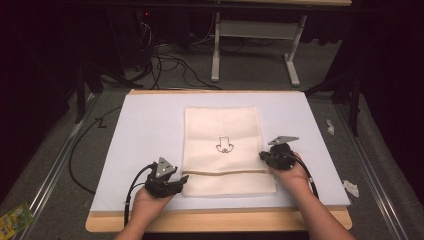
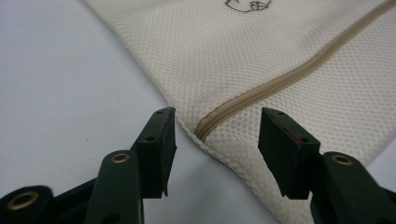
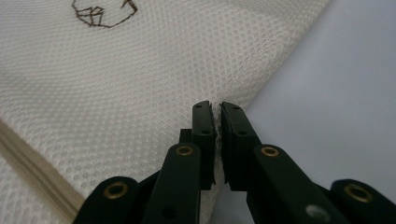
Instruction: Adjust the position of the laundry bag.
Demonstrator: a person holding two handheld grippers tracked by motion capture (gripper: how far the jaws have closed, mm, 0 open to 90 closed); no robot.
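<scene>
Near edge of the table [image 1: 220, 220]: pale wood lip, with a white sheet [image 1: 145, 135] covering the top. Two forearms enter from the bottom of the high view, each hand holding a black gripper.

Left gripper [image 1: 181, 181]: sits at the left edge of the cream mesh zipper bag [image 1: 222, 130], level with the zipper. In the left gripper view its fingers [image 2: 159, 140] are spread wide. The bag's edge and the closed end of the tan zipper [image 2: 289, 74] lie in the gap between them, nearer the left finger, not gripped. The right finger hangs over the mesh; the left one is over bare white sheet.

Right gripper [image 1: 263, 156]: at the bag's right edge, just beyond the zipper line. In the right gripper view the fingers [image 3: 205, 135] are pressed nearly together, pinching the mesh edge; a sliver of fabric shows in the slit between them.

Bag: lies flat on the sheet, roughly centred, long axis running away from the person. Zipper crosses it near the person's end. A small dark outline drawing [image 1: 224, 145] sits mid-bag, past the zipper.

Beyond the table: grey carpet, black cables [image 1: 170, 62], white frame legs [image 1: 255, 45].
</scene>
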